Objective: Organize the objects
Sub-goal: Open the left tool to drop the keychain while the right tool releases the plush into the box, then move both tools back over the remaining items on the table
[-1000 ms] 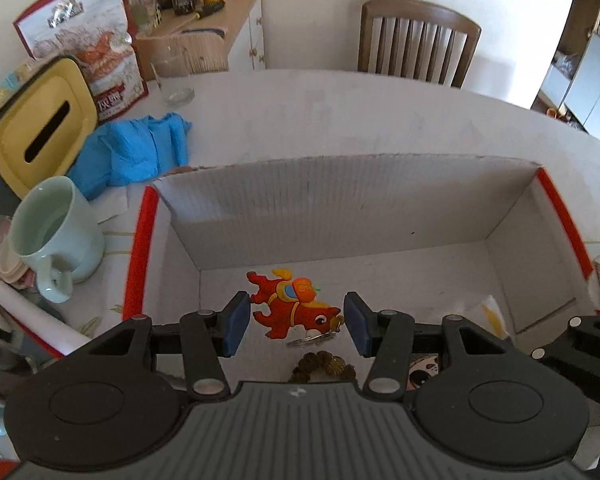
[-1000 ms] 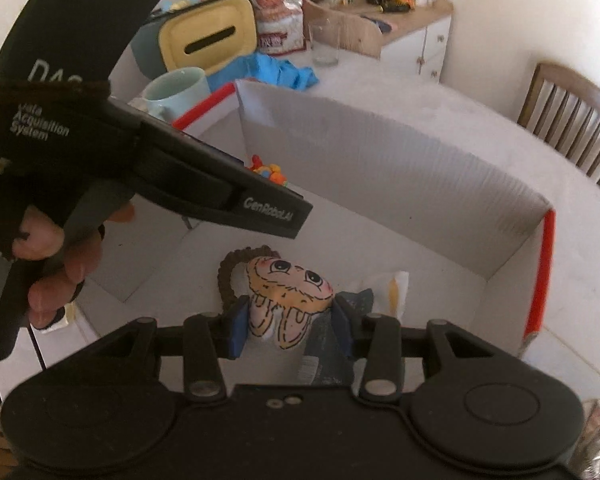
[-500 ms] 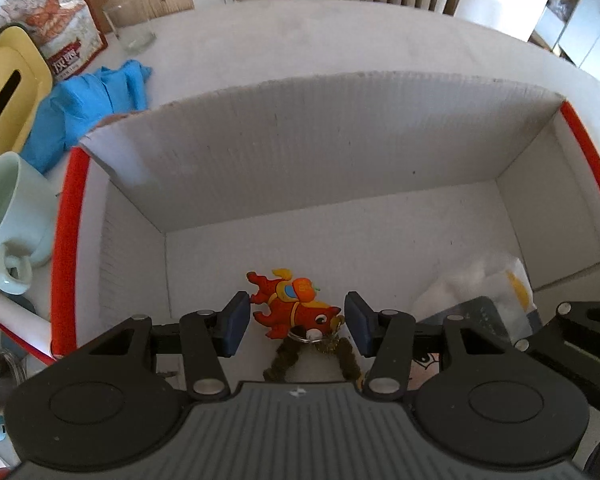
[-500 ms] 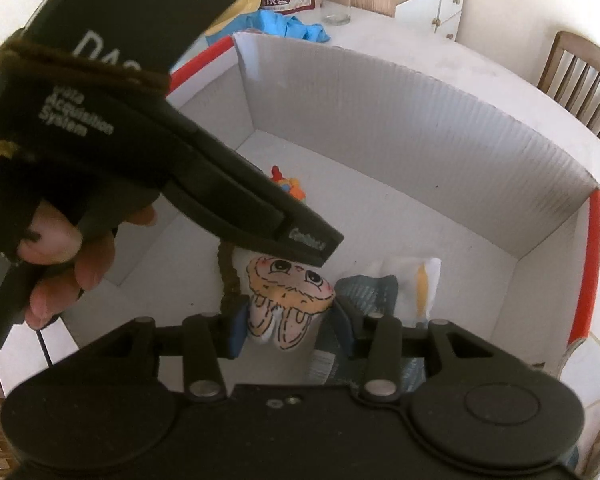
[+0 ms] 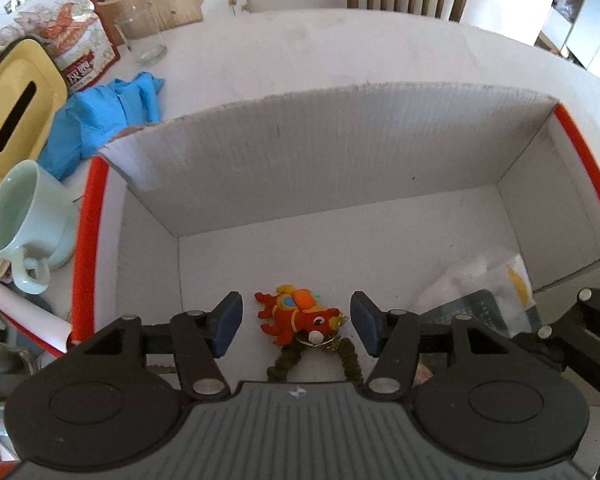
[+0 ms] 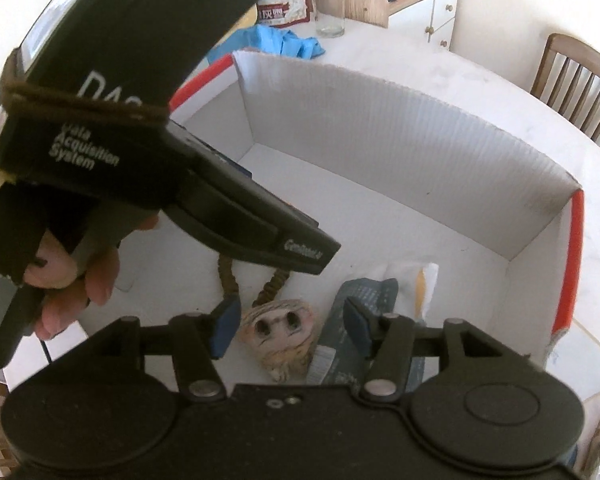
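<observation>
Now red-orange plush toy (image 5: pixel 296 314) w/ brown cord lies loose; both jaws just opened, apart.

— What changed inside the white cardboard box (image 5: pixel 340 168)?
— Both grippers' jaws have just been opening. The right gripper (image 6: pixel 286 326) released the round cartoon-face plush (image 6: pixel 280 330), which has tipped over on the box floor. The left gripper (image 5: pixel 296 322) widened around the red-orange dragon plush (image 5: pixel 296 314).

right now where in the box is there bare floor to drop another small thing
The box floor is bare along the far wall and in the far left corner, beyond the red toy. The near side is crowded: toy, plush face, and packets in the right corner, with both open grippers, left and right, over them.
</observation>
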`<state>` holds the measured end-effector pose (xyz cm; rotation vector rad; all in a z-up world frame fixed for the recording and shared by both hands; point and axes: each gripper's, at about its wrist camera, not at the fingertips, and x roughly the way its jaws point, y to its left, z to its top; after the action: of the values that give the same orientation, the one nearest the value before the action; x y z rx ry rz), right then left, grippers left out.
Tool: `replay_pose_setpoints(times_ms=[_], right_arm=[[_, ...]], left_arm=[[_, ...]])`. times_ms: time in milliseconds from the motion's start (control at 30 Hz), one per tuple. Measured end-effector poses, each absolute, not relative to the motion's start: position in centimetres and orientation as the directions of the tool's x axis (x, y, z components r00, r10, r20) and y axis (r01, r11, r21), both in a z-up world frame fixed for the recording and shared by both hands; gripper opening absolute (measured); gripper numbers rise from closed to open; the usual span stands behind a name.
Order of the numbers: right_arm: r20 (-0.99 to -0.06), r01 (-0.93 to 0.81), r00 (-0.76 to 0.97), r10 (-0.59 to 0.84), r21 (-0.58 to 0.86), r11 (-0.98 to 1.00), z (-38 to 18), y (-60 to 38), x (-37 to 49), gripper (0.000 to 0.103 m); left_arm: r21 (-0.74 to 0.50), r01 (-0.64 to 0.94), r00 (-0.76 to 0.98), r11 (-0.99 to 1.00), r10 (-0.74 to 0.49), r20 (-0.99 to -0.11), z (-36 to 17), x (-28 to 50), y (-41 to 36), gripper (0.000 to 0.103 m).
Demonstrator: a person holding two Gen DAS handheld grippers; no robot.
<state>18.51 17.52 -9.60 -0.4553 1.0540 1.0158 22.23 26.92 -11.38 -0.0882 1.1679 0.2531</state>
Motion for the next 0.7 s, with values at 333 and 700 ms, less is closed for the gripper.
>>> replay_pose_setpoints(times_ms=[333, 700], right_arm=[[-0.830, -0.850, 0.152, 0.536, 0.167, 0.499, -6.5, 14.2, 16.5, 0.062], [-0.767, -0.841, 0.181, 0.616, 0.205, 0.501, -2.9, 10.1, 16.5, 0.066]], left_arm=[[0.048, -0.247, 0.453, 0.968, 0.159, -0.877, -8.4, 20.1, 25.5, 0.059], [0.050, -0.213, 0.571, 0.976, 0.166, -0.804, -4.1, 16.8, 21.7, 0.059]])
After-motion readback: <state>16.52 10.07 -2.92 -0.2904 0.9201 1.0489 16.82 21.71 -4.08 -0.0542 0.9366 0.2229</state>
